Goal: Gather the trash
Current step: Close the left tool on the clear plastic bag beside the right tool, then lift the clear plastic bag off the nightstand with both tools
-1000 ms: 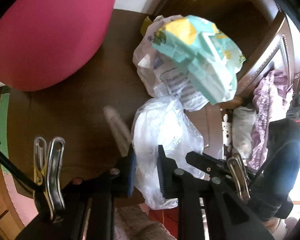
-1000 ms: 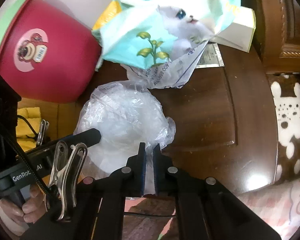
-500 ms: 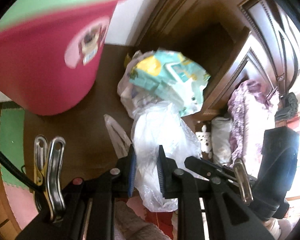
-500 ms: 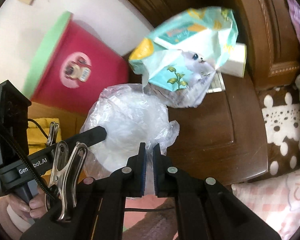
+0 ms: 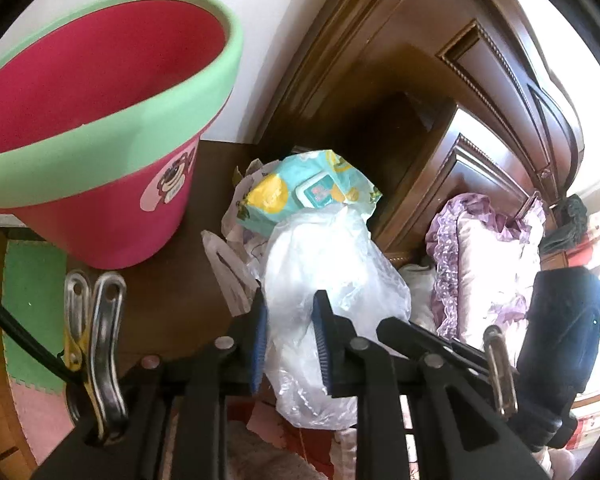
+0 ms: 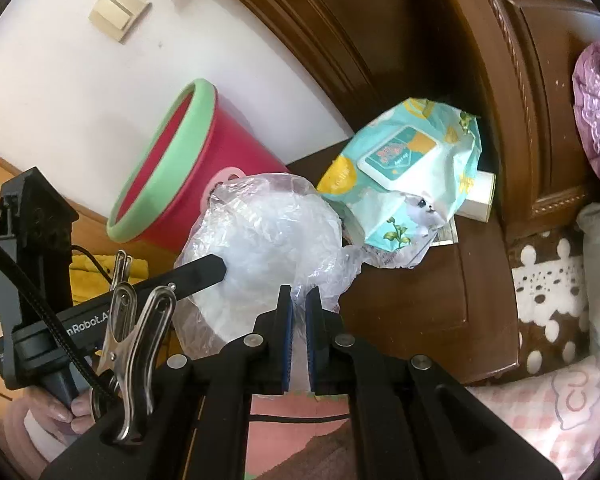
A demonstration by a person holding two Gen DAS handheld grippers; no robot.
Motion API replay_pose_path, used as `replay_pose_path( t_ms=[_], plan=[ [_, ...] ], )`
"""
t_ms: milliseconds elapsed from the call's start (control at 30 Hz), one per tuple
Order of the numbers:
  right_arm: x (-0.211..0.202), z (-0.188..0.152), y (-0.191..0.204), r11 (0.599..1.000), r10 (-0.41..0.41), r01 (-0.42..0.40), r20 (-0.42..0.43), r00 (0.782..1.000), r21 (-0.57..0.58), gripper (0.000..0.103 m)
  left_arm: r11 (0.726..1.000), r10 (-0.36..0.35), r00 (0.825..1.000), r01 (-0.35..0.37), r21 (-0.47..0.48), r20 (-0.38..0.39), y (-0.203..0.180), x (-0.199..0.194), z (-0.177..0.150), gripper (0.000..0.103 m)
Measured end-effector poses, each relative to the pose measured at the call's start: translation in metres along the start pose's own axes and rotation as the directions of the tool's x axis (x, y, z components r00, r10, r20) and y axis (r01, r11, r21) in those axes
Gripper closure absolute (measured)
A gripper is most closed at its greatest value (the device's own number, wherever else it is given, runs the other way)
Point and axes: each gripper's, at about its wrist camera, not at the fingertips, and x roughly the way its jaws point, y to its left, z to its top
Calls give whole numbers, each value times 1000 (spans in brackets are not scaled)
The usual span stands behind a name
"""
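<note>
Between both tools hangs a crumpled clear plastic bag point(image 6: 260, 240), lifted off the dark wooden counter point(image 6: 440, 300). The right tool point(image 6: 299, 312) is clamped nearly closed on a thin fold of film. The left tool point(image 5: 290, 312) has the bag's bulk between its blue pads, its jaws opening slightly; whether they still press the film is hard to judge. The red bin point(image 5: 100, 120) with its smooth green rim stands up and left of the bag, mouth open, nearer the left hand. A glossy teal wipes packet point(image 6: 412, 168) lies behind, crinkled, on the counter.
</note>
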Motion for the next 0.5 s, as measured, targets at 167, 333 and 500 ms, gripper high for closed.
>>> replay_pose_path(
  t_ms=[167,333,500],
  plan=[
    [-5,1,0,1000,6,-6,7,1000,-3,96,1000,-10,1000,9,-25,-20,2,12,-4,63],
    [10,-9,-10,1000,-21,21,-22,1000,6,96,1000,26,997,-27,-14,-68,7,45,-15,63],
    [36,-23,-29,997,-62,65,-61,996,40,96,998,60,990,-58,17,-124,18,84,-27,64]
  ],
)
